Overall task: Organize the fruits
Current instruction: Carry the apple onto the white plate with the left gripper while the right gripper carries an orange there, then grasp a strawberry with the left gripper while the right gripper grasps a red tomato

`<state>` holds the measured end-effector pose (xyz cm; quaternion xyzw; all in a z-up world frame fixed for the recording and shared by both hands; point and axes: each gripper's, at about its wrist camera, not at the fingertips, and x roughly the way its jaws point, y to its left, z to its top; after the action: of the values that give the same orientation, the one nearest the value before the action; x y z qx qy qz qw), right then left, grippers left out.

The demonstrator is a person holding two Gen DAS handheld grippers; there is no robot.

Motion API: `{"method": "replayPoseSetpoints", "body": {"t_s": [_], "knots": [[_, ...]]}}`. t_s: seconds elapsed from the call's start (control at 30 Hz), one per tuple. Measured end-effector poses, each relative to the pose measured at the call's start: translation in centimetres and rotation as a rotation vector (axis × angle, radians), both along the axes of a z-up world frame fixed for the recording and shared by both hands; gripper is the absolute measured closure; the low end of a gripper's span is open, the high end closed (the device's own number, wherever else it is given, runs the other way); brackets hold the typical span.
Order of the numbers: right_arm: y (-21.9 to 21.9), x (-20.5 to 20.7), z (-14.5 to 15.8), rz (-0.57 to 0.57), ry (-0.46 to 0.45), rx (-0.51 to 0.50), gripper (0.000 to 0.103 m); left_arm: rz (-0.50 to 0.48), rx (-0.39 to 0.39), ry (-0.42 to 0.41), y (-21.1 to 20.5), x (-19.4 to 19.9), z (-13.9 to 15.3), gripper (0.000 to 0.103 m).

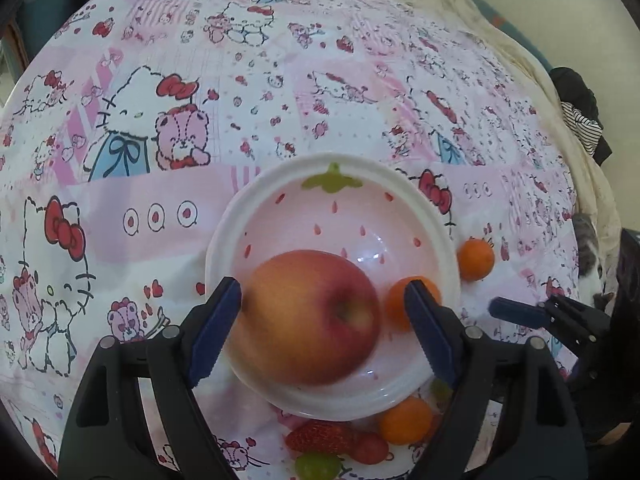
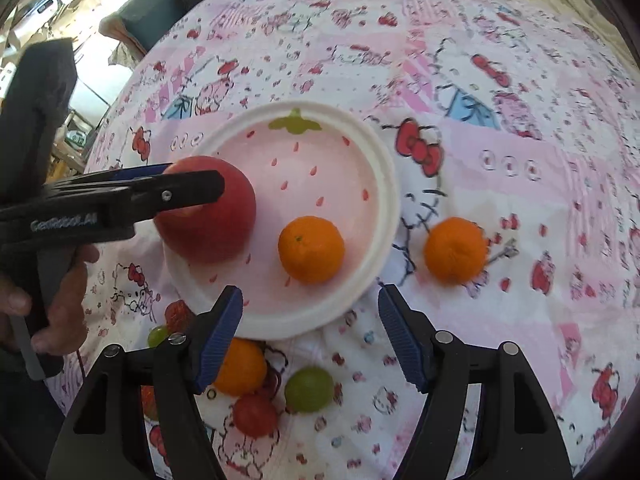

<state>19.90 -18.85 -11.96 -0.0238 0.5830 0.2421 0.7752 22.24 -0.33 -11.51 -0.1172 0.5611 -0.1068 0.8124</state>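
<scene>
My left gripper [image 1: 322, 332] hangs over the white plastic bowl with a pink strawberry-print inside [image 1: 412, 196], its blue pads spread on either side of the big red-and-yellow apple [image 1: 306, 320]. The apple sits in the bowl; whether the pads touch its skin I cannot tell from either view. My right gripper [image 2: 310, 340] stands open with nothing between its pads, hovering above the near rim of the bowl [image 2: 384, 184]. In the bowl beside the apple [image 2: 212, 216] lies one small orange mandarin [image 2: 311, 249]. A second mandarin [image 2: 456, 249] rests on the pink cartoon-cat patterned cloth [image 2: 500, 340], just outside the bowl on the right. In front of the bowl, on the cloth, lies a cluster: a third mandarin [image 2: 242, 368], a green grape [image 2: 309, 390], a round red fruit [image 2: 255, 414], another green grape [image 2: 157, 335] and a red strawberry [image 2: 178, 314]. A person's hand [image 2: 60, 300] grips the left gripper's handle.
</scene>
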Motion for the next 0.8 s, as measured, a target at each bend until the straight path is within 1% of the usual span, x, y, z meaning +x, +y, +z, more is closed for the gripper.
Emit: {"method": "replayPoseSetpoints", "body": {"t_s": [0.13, 0.3, 0.37, 0.5, 0.6, 0.67, 0.77, 0.8], "knots": [[-2.1, -1.4, 1.6, -0.056, -0.008, 0.036, 0.030, 0.011, -0.021, -0.016, 0.5, -0.5, 1.2, 0.022], [-4.1, -3.0, 3.5, -0.136, -0.029, 0.088, 0.030, 0.020, 0.011, -0.069, 1.1, -1.9, 3.3, 0.022], [-4.7, -3.7, 4.3, -0.163, -0.044, 0.124, 0.030, 0.039, 0.021, -0.096, 1.7, -2.9, 4.4, 0.022], [-5.3, -4.8, 5.1, -0.188, -0.059, 0.152, 0.030, 0.071, 0.043, -0.126, 2.8, -4.7, 5.8, 0.022], [-5.6, -5.5, 5.2, -0.209, -0.061, 0.157, 0.030, 0.101, 0.058, -0.101, 3.8, -6.1, 5.9, 0.022], [-5.9, -6.1, 5.2, -0.229, -0.060, 0.159, 0.030, 0.125, 0.070, -0.057, 4.3, -7.1, 5.5, 0.022], [-6.6, -6.7, 5.2, -0.269, -0.052, 0.165, 0.030, 0.136, 0.062, 0.013, 4.5, -8.7, 4.4, 0.022], [-6.8, -7.0, 5.1, -0.284, -0.047, 0.164, 0.030, 0.134, 0.060, 0.023, 4.4, -9.3, 4.2, 0.022]]}}
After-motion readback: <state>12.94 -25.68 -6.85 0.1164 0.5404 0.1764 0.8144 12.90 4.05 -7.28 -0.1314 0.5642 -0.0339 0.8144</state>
